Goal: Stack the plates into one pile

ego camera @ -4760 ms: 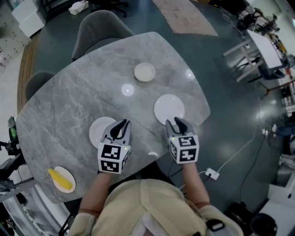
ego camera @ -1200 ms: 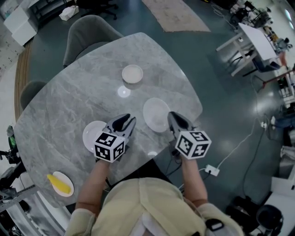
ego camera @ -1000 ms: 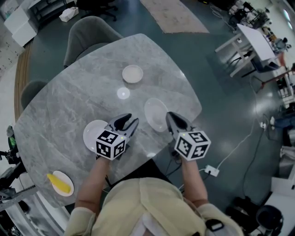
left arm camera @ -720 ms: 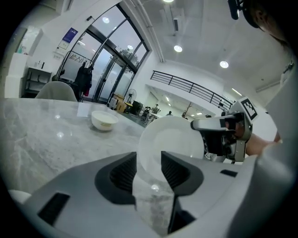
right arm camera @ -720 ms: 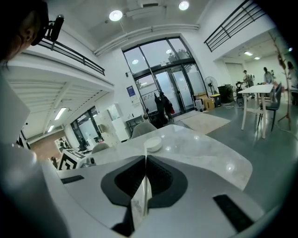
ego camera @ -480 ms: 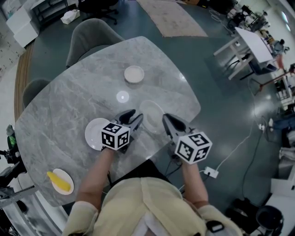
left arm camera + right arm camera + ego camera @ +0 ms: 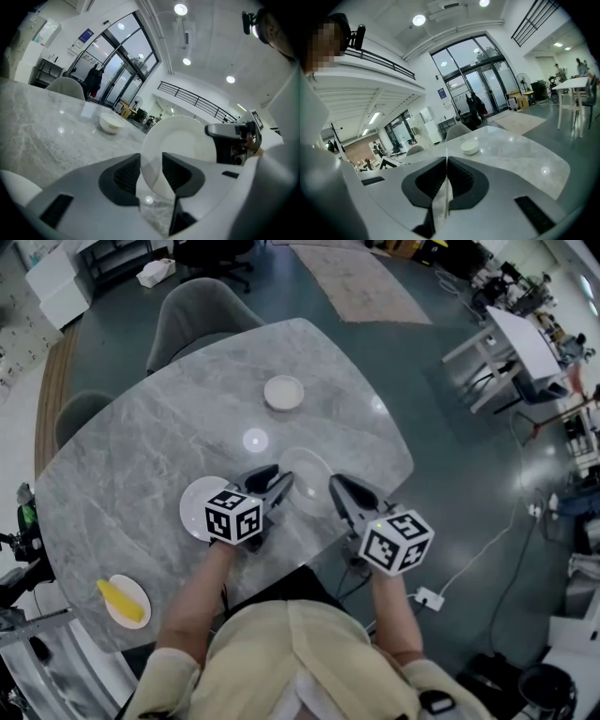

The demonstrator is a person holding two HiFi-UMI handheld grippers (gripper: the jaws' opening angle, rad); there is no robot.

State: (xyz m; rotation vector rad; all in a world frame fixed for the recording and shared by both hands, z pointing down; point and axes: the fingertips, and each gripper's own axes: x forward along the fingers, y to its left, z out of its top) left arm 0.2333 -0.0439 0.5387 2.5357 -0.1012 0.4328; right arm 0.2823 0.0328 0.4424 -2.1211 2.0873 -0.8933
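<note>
Two plates flat on the grey table [image 7: 141,456]: a far-left plate [image 7: 141,616] bearing a yellow item [image 7: 120,602], then a bare plate [image 7: 195,512] partly under the left gripper [image 7: 272,482]. Jaws there just opened wide, pressing nothing, rim of the lifted plate [image 7: 305,476] at their tips. Clamped on that tilted plate's rim, the right gripper [image 7: 336,487]. Beyond, well apart, a small bowl [image 7: 283,392].

**Four plates, one held off the surface**

A white plate [image 7: 302,479] hangs tilted above the tabletop [image 7: 141,456], its rim pinched in the right gripper [image 7: 336,487]. A second white plate [image 7: 195,509] lies flat to its left. A small deep plate [image 7: 284,392] sits farther off. A fourth plate [image 7: 131,607] near the edge carries a yellow item [image 7: 120,600].
</note>
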